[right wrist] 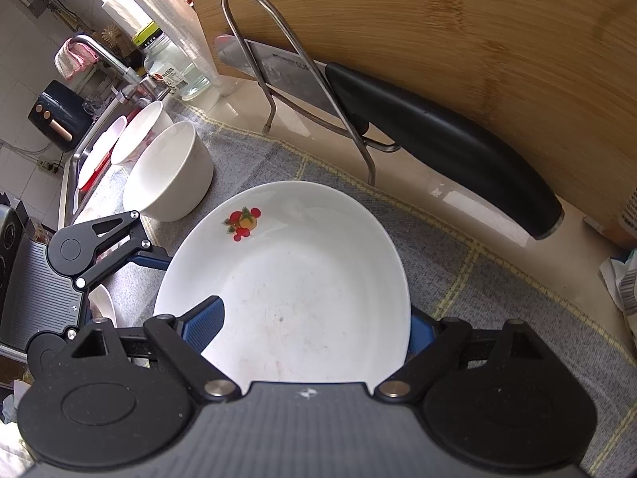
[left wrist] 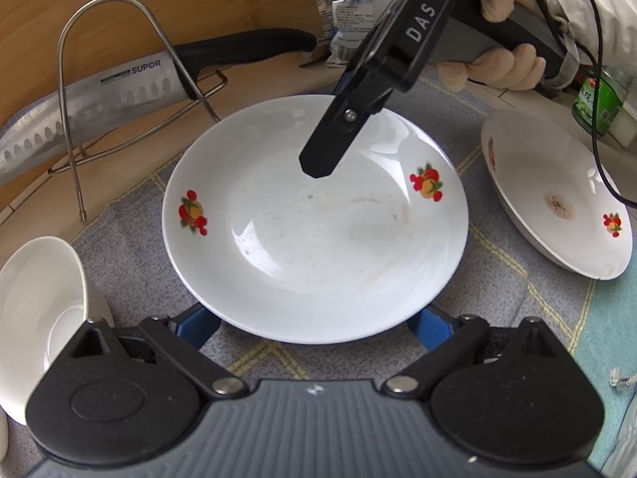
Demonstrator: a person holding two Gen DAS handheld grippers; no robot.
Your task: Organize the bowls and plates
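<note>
A white plate (left wrist: 314,223) with red fruit decals lies on a grey checked cloth (left wrist: 131,239). My left gripper (left wrist: 314,330) is open, and the tips of both blue fingers (left wrist: 201,328) are hidden under the plate's near rim. My right gripper (right wrist: 314,330) is also open and straddles the opposite rim of the same plate (right wrist: 302,279). One of its fingers (left wrist: 322,155) hovers over the plate and the other sits behind the rim. A second decorated plate (left wrist: 557,199) with a brown stain lies to the right. A white bowl (right wrist: 171,171) stands to the left.
A large knife (left wrist: 99,103) rests on a wire stand (left wrist: 71,79) against a bamboo board (right wrist: 438,40) behind the plate. More bowls and dishes (right wrist: 139,131) sit by the sink and tap (right wrist: 103,51). A green jar (left wrist: 601,99) and packets (left wrist: 350,12) stand at the back.
</note>
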